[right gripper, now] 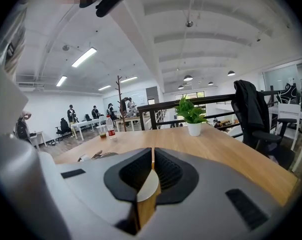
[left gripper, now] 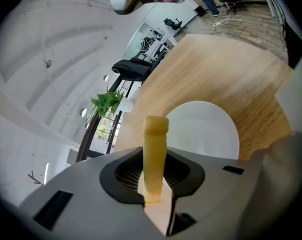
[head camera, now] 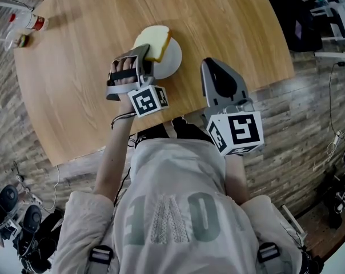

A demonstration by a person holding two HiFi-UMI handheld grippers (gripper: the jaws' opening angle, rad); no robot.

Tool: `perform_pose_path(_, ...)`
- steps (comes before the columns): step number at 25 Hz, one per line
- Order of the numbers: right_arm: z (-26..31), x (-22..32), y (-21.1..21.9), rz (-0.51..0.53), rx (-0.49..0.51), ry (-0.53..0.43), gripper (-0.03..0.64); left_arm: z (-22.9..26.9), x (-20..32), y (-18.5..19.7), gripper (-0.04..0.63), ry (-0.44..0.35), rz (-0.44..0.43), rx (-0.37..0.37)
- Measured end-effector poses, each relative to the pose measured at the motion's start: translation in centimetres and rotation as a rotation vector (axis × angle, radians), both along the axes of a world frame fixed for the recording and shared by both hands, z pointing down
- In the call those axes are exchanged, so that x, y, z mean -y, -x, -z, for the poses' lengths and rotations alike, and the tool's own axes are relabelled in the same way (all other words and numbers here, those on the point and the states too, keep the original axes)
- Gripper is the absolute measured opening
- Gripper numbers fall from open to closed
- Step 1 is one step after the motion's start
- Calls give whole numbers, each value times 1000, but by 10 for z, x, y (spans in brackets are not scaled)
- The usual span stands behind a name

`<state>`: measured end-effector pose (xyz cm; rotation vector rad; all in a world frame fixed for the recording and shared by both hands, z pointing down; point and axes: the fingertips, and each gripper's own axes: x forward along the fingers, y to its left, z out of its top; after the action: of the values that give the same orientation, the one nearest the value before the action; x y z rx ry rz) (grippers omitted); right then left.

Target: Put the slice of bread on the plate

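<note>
Writing: red label on the bottle [head camera: 31, 23] at the table's [head camera: 75, 90] far left, print too small to read; large block characters on the shirt [head camera: 178, 210], not legible from above.
Left gripper [head camera: 145, 55]: forearm stretched forward over the table, hand wrapped round the grip, nose tipped down; jaws clamped on the slice of bread [left gripper: 155, 144].
Bread: held edge-on at the plate's [head camera: 171, 61] far-left rim; contact with the plate unclear.
Right gripper [right gripper: 152, 156]: parked at the table's near edge, almost level, pads closed together, nothing between.
</note>
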<state>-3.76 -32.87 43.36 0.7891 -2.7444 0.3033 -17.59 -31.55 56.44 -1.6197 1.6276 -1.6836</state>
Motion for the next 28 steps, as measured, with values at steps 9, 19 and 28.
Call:
perform_pose_path(9,-3,-1,-11,-30,50,59,28,-16,-5,-9,101,30,-7,-46)
perform_pose_path(19,-3,1,-21,-59,49,67,28,-28,-10,-23,206,125,-8,-237)
perform_pose_path(28,3,-1,-22,-60,64,50,28,-27,-15,-19,256,150,5,-266)
